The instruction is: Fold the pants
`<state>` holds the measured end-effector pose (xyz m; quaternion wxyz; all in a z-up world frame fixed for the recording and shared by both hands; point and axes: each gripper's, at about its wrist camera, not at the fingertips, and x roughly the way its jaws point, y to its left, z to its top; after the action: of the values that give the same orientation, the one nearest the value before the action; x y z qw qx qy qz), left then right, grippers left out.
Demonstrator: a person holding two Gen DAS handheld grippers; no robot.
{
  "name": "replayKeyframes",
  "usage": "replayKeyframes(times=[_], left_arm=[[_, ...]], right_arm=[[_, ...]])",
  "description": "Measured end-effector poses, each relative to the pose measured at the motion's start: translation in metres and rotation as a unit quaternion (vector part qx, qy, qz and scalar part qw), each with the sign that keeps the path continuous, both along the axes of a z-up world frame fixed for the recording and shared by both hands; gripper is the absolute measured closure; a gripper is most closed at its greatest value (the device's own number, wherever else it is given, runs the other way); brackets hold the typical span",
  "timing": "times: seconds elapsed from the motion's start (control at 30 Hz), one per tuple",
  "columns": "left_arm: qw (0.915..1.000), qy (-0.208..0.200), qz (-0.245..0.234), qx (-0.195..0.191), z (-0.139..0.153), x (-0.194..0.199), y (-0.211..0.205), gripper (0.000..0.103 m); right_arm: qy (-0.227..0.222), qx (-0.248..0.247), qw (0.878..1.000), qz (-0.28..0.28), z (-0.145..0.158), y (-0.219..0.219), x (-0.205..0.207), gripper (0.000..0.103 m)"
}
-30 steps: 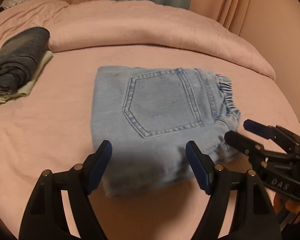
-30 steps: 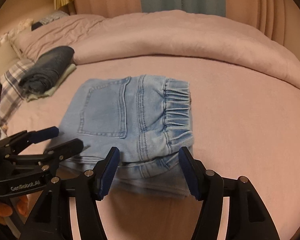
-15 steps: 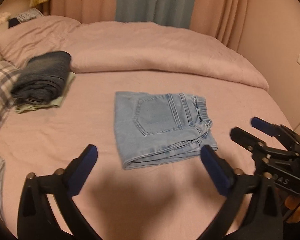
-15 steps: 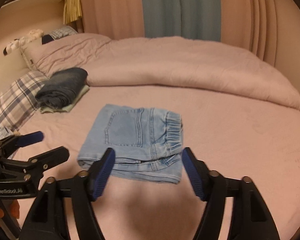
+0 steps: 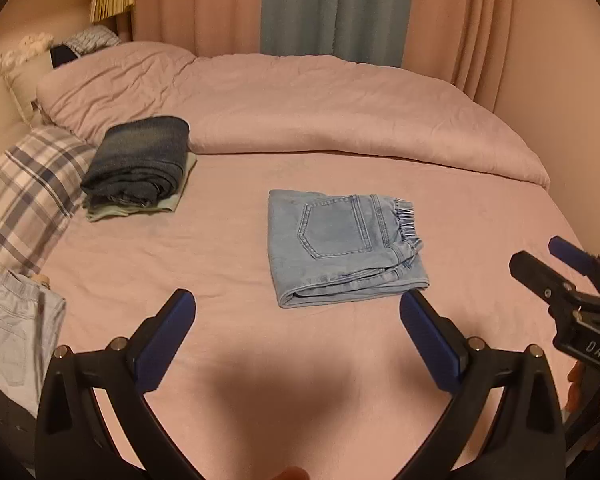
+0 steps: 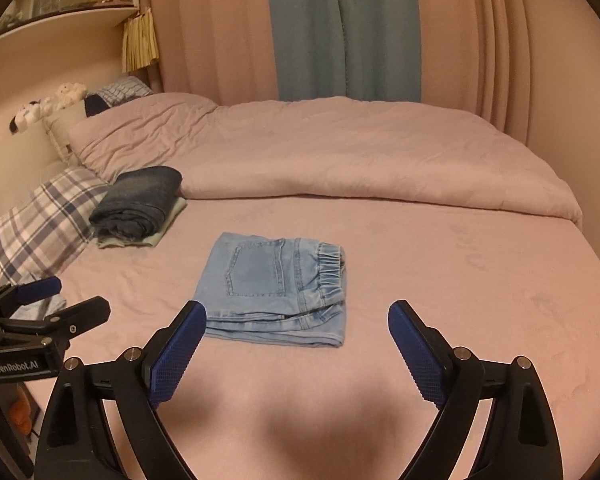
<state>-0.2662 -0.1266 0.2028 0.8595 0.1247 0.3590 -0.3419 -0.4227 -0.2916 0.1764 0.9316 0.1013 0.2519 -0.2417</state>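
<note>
The light-blue pants (image 5: 342, 248) lie folded into a compact rectangle at the centre of the frame on the pink bed (image 5: 228, 264), back pocket up and the gathered waistband to the right. In the right wrist view they (image 6: 276, 288) sit just beyond the fingertips, touching neither gripper.

No containers show. At the upper left, dark folded jeans (image 5: 140, 160) rest on a pale green folded cloth (image 5: 140, 210), next to a plaid pillow (image 5: 24, 200). A rolled duvet (image 5: 340, 112) crosses the top of the bed, with curtains (image 5: 336, 4) behind.

The left gripper (image 5: 298, 308) has its jaws spread wide and holds nothing. The right gripper (image 6: 298, 318) is likewise spread wide with nothing between its fingers.

A second ago both grippers were close over the pants, their jaws much narrower. Since then both have pulled back and widened, so the pants look smaller and more of the bed shows. The pants have stayed put, folded as before.
</note>
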Motion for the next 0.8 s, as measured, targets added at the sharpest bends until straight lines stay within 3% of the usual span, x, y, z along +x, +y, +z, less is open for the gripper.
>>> replayKeyframes(times=[0.37,0.8], left_arm=[[0.9998,-0.020,0.003,0.007,0.027,-0.028,0.001,0.001],[0.9994,-0.028,-0.008,0.016,0.027,-0.038,-0.009,0.001]], right_arm=[[0.000,0.008,1.000,0.002,0.023,0.011,-0.025,0.010],[0.005,0.002,1.000,-0.005,0.029,0.017,-0.031,0.010]])
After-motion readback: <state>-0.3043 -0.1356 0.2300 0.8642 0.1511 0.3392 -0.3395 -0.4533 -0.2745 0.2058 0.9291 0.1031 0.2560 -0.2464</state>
